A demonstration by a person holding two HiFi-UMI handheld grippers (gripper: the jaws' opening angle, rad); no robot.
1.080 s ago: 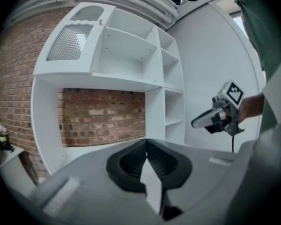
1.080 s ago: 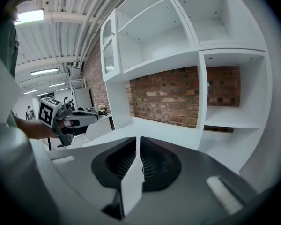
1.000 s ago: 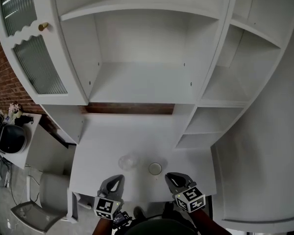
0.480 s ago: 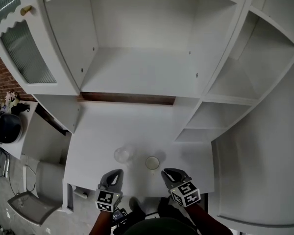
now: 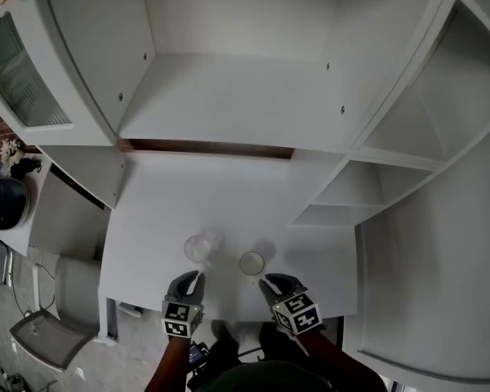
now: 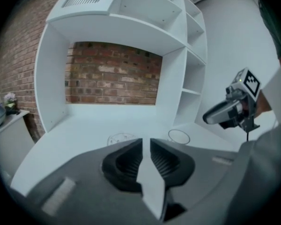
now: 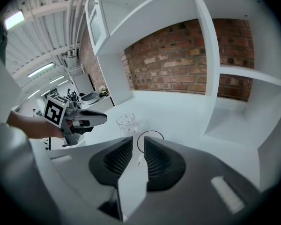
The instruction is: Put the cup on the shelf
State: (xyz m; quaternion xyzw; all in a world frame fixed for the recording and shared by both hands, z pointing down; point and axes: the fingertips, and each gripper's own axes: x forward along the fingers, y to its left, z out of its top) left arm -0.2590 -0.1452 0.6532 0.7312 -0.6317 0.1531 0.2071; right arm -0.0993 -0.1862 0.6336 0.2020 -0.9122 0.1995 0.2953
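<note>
Two tools sit low at the near edge of the white worktop [image 5: 163,211], each on a forearm that enters from the bottom of the head view, both aimed forward and slanting down. My left tool [image 5: 195,277] has its jaws narrowly parted, having just been opening, with nothing between them. My right tool [image 5: 267,281] has its jaws a little wider, also just opening, and they too hold nothing. Both cups stand on the worktop, below the shelf [image 5: 229,104]. The patterned clear cup [image 5: 202,247] is just ahead of the left tool, and the plain-rimmed cup [image 5: 251,262] just ahead of the right; neither is touched. Only the left gripper view shows the brick wall [image 6: 107,78] behind the cabinet opening, and only the right gripper view shows the glazed door [image 7: 97,25] and ceiling lights [image 7: 14,18].
</note>
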